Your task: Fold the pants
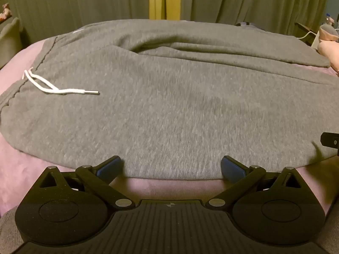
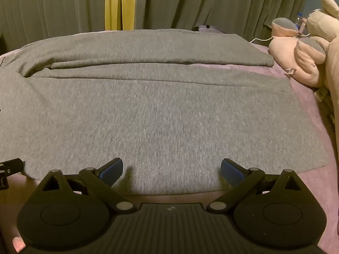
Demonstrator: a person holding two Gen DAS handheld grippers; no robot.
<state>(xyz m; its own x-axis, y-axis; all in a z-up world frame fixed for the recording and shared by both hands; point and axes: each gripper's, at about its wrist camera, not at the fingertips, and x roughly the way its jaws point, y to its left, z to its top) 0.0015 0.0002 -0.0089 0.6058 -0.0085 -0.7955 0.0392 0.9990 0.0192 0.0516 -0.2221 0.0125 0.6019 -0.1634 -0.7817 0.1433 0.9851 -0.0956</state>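
Observation:
Grey sweatpants (image 1: pixel 169 97) lie flat across a pink bed, waistband at the left with a white drawstring (image 1: pixel 53 84), both legs running to the right. The right wrist view shows the legs (image 2: pixel 159 110) side by side, cuffs at the right. My left gripper (image 1: pixel 171 167) is open, its blue pads at the near edge of the pants by the seat. My right gripper (image 2: pixel 171 169) is open, its pads over the near edge of the near leg. Neither holds any cloth. The right gripper's tip also shows in the left wrist view (image 1: pixel 330 141).
The pink bedcover (image 1: pixel 25 169) shows along the near edge and at the left. Plush toys (image 2: pixel 307 48) lie at the right end of the bed beside the cuffs, with a white cable (image 2: pixel 260 39). Green curtains (image 2: pixel 211 4) hang behind the bed.

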